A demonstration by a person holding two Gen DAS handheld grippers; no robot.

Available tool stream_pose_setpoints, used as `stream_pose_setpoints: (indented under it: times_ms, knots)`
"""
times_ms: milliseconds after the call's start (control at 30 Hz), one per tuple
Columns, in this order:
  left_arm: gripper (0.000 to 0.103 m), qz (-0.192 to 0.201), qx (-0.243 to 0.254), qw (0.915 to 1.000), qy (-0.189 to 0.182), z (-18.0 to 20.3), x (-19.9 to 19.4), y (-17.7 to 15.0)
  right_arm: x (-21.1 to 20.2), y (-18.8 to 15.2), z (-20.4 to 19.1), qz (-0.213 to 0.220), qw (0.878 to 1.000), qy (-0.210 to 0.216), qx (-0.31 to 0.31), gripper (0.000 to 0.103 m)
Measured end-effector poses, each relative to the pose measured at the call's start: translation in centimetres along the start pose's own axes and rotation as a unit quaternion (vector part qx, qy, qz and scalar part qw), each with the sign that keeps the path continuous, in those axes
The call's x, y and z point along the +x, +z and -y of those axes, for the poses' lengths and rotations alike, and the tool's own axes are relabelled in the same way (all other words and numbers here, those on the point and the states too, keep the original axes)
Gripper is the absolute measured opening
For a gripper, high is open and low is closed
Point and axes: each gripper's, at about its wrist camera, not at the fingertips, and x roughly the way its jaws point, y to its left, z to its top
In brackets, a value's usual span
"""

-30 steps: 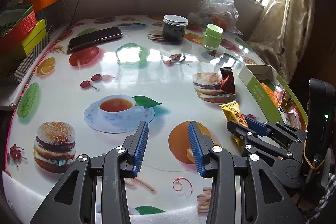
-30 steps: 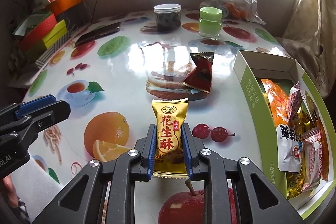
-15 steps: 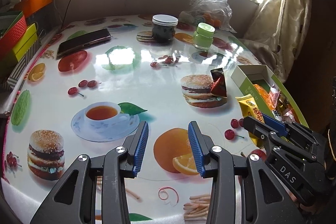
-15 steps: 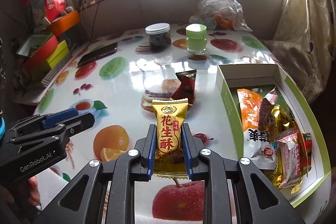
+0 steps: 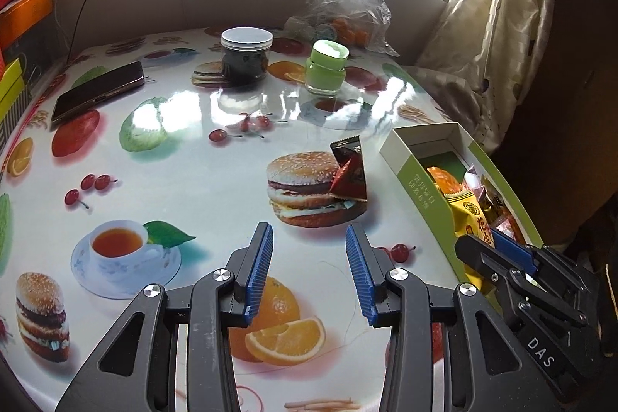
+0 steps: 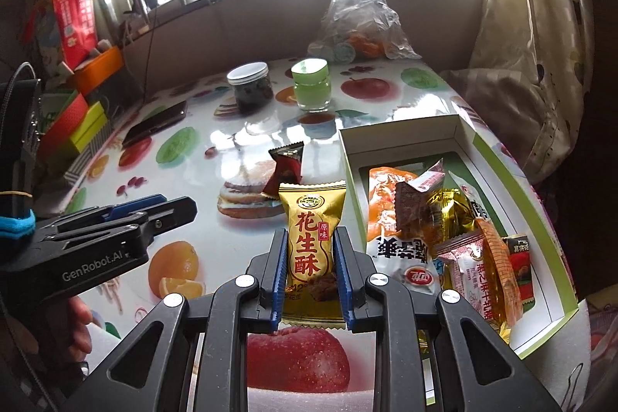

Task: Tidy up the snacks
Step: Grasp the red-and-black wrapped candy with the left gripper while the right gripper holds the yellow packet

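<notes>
My right gripper (image 6: pixel 311 242) is shut on a gold snack packet (image 6: pixel 312 238) with red characters, held upright above the table just left of the green-and-white box (image 6: pixel 349 157). That box holds several wrapped snacks (image 6: pixel 444 230). A dark red triangular packet (image 6: pixel 286 168) lies on the printed burger further back. In the left wrist view my left gripper (image 5: pixel 309 242) stands open with nothing between its blue pads, above the tablecloth in front of the red packet (image 5: pixel 347 172). The right gripper (image 5: pixel 490 253) with the gold packet (image 5: pixel 469 219) shows at the box's (image 5: pixel 425 180) near side.
At the back of the table stand a dark jar with a white lid (image 5: pixel 245 58), a green jar (image 5: pixel 326 66) and a clear plastic bag (image 5: pixel 347 10). A phone (image 5: pixel 98 95) lies at the far left. Coloured boxes (image 6: pixel 73 126) are stacked beyond the left edge, a curtain (image 6: pixel 533 64) hangs right.
The right gripper has lifted the gold packet off the table and carried it toward the box. The left gripper has drifted right across the table, staying open.
</notes>
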Motion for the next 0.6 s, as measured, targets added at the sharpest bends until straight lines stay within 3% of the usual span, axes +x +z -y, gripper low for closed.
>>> stream_pose_setpoints:
  times_ms: [400, 600]
  knots:
    - [0.041, -0.014, 0.018, 0.9988, -0.043, 2.4, 4.1, 2.7, -0.7, -0.1, 2.4, 0.002, 1.0, -0.015, 0.014, 0.022]
    - [0.041, -0.021, 0.03, 0.9988, -0.033, 3.2, 6.2, 3.7, -0.7, 0.0, 3.7, 0.002, 0.999, -0.021, 0.027, 0.022]
